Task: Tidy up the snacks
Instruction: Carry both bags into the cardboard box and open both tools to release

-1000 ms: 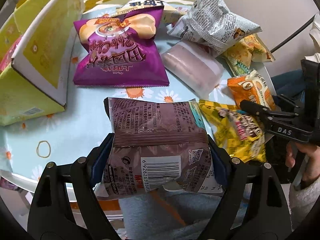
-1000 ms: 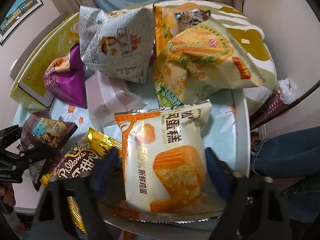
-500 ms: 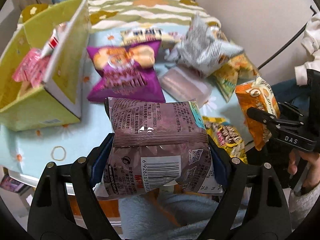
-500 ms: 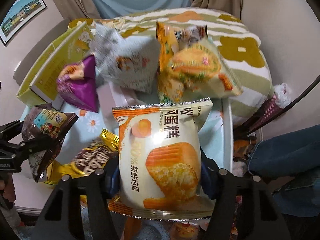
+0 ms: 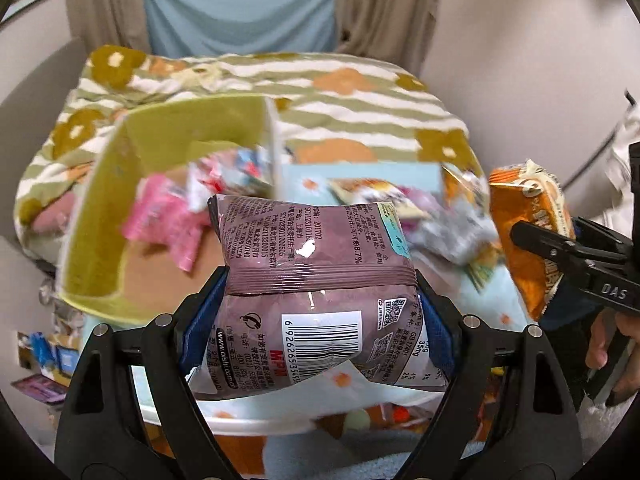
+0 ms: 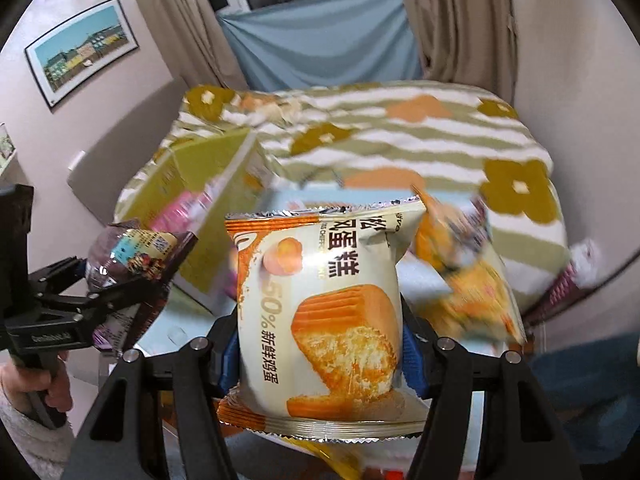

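A table (image 5: pixel 360 388) with a pale blue, daisy-printed cover stands in front of a bed or couch under a green-and-white striped blanket (image 5: pixel 360 104) with orange and olive flowers. Behind that hang beige curtains (image 6: pixel 460 20) and a blue cloth (image 5: pixel 240 8); a framed picture (image 6: pixel 80 48) hangs on the pinkish wall at the left. On the table an open yellow-green box (image 5: pixel 100 240) holds pink packets (image 5: pixel 168 216), and a blurred heap of snack bags (image 5: pixel 440 220) lies to its right.

The left gripper (image 5: pixel 320 316) pinches a brown snack bag (image 5: pixel 316 280) between its blue pads, barcode side facing the camera. The bag is held up in the air, in front of the box and above the table's near edge. The right gripper (image 6: pixel 320 344) pinches an orange-and-white cake packet (image 6: pixel 320 312) by its sides, upright and lifted above the table, with the blurred bags behind it. In each wrist view the other gripper shows at the edge with its packet clamped.
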